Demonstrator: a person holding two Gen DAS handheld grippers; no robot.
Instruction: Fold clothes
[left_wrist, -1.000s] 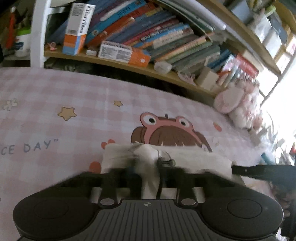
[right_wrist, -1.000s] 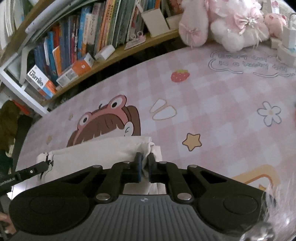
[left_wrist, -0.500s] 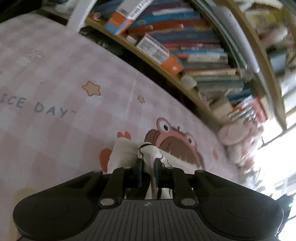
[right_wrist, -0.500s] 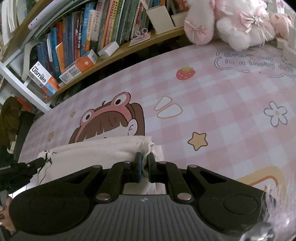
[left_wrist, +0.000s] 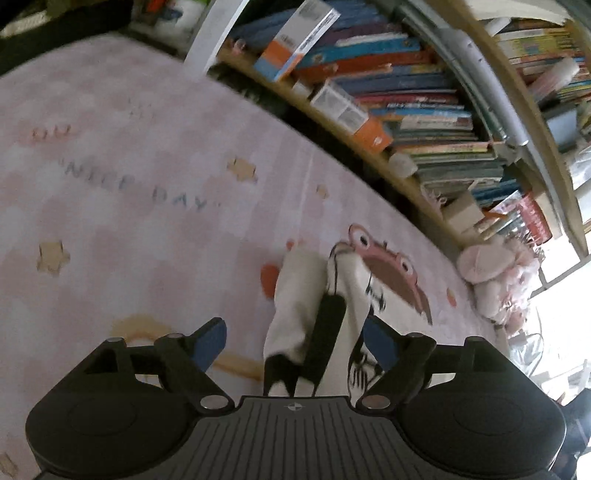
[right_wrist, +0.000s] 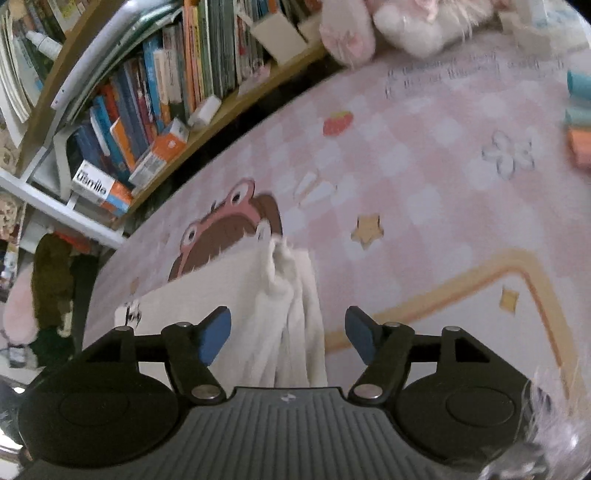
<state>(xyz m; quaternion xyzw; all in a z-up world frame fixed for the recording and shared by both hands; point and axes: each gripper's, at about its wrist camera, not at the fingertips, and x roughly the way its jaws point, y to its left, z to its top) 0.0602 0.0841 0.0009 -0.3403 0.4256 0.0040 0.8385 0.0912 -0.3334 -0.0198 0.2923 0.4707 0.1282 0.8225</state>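
A white garment with black print (left_wrist: 295, 295) lies folded on the pink checked cloth (left_wrist: 147, 258), over a cartoon frog-hat face. My left gripper (left_wrist: 295, 345) hangs just above the garment's near end. Its jaws are opening, and the blue pads (left_wrist: 210, 343) stand apart from the fabric and from a black strip of it between them. In the right wrist view the same garment (right_wrist: 207, 291) spreads to the left, with a bunched ridge (right_wrist: 291, 306) running toward me. My right gripper (right_wrist: 287, 339) straddles that ridge, its jaws opening and its pads clear of the cloth.
A wooden bookshelf (left_wrist: 424, 110) packed with books and boxes runs along the far edge of the pink surface. Pink and white plush toys (right_wrist: 406, 26) sit at the far right corner. Coloured blocks (right_wrist: 580, 110) show at the right edge of the right wrist view.
Both grippers were shut on folds of the garment; now both have opened and the cloth has dropped out of the pads. The left wrist view has rolled and shifted sideways.
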